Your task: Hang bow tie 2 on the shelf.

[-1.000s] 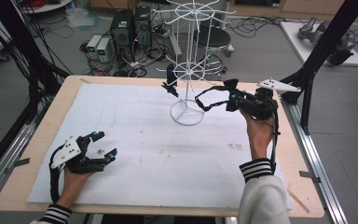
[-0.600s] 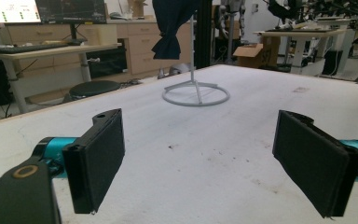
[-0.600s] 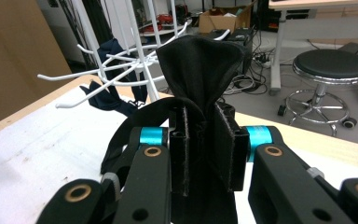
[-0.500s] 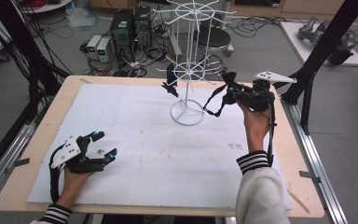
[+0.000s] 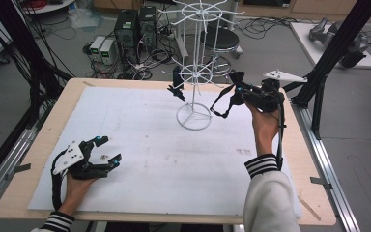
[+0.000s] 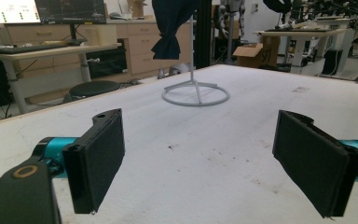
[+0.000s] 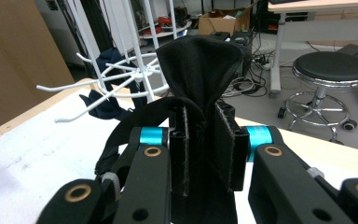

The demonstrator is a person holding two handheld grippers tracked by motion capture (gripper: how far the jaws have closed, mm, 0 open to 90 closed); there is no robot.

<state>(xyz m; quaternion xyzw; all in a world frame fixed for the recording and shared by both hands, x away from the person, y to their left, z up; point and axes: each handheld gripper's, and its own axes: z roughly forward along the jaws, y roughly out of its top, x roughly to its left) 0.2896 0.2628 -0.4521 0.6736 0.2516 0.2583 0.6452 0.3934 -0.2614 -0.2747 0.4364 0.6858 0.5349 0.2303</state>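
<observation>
— Black cloth, is that what you have in your right gripper [image 7: 200,144]?

— Yes. My right jaws are pinching a soft black cloth [image 7: 199,70], and it bunches into a gathered fan above the pads. From the high view the same cloth [image 5: 235,78] sticks out leftward from that gripper [image 5: 239,92], and a dark strap loop [image 5: 221,104] hangs below it, above the far right part of the table.

— What is it near?

— The white wire rack [image 5: 195,72]. It is thin bent wire, with hooked arms radiating from a centre pole and a ring base [image 5: 193,116] standing on the white sheet [image 5: 149,159]. My cloth is just right of the lower ring of arms; I cannot tell whether it touches any.

— Anything already on the rack?

— A dark cloth piece [image 5: 176,87] hangs from an arm on the rack's left side. In the right gripper view it reads as navy [image 7: 103,105], crumpled behind the white hooks [image 7: 116,88].

— And your left gripper?

— It rests low at the near left of the table [image 5: 99,154], jaws spread wide with nothing between them. The left gripper view shows the flat pads [image 6: 100,158], matte black and finely textured, on teal mounts, with the scuffed, speckled sheet [image 6: 205,154] between them. Far ahead there, the rack's base [image 6: 195,94] and the hanging dark cloth [image 6: 170,28] show.
</observation>
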